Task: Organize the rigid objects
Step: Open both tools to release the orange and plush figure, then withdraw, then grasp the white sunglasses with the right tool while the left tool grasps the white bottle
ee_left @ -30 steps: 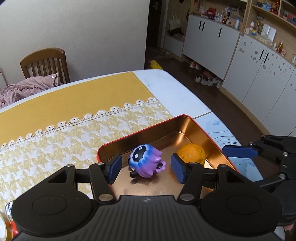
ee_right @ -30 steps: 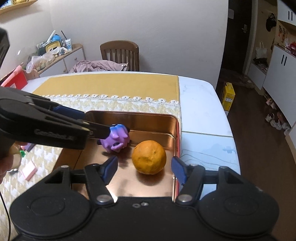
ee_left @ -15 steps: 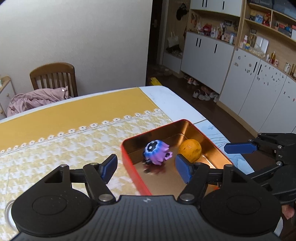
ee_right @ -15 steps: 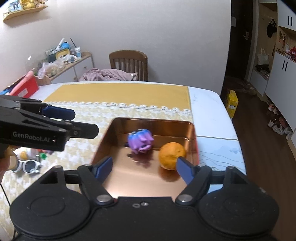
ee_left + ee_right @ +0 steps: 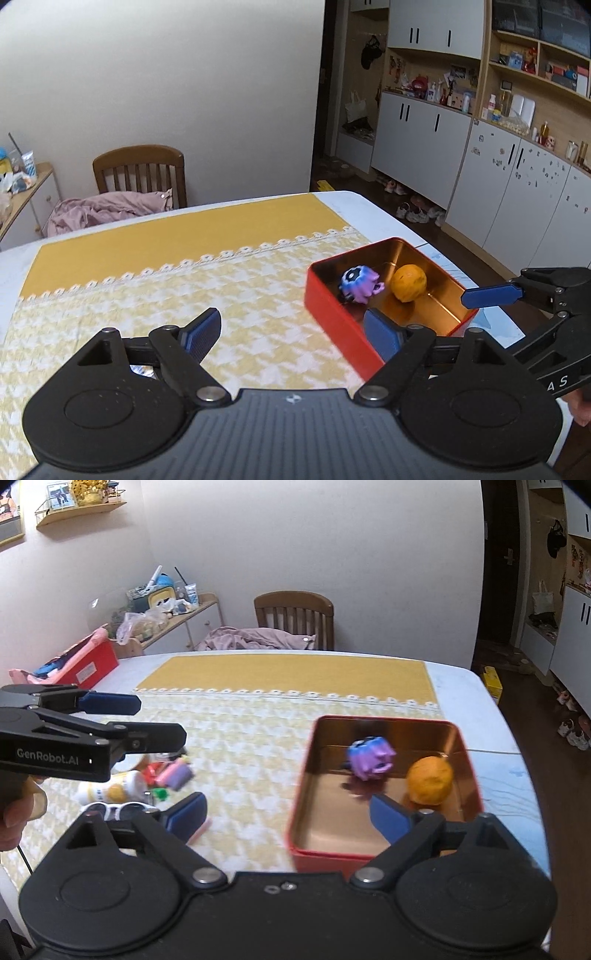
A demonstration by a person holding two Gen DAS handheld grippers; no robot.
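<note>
Both my grippers, left and right, are opening, empty. Bottle, near left: rigid, probably slick; grip mid-body.

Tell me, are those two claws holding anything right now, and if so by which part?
Nothing is held. The left gripper and the right gripper are both empty, jaws opening. The purple toy and the orange sit in the red tin.

A white table carries a yellow runner — a red tin at its three o'clock side, small toys and sunglasses at nine o'clock.
</note>
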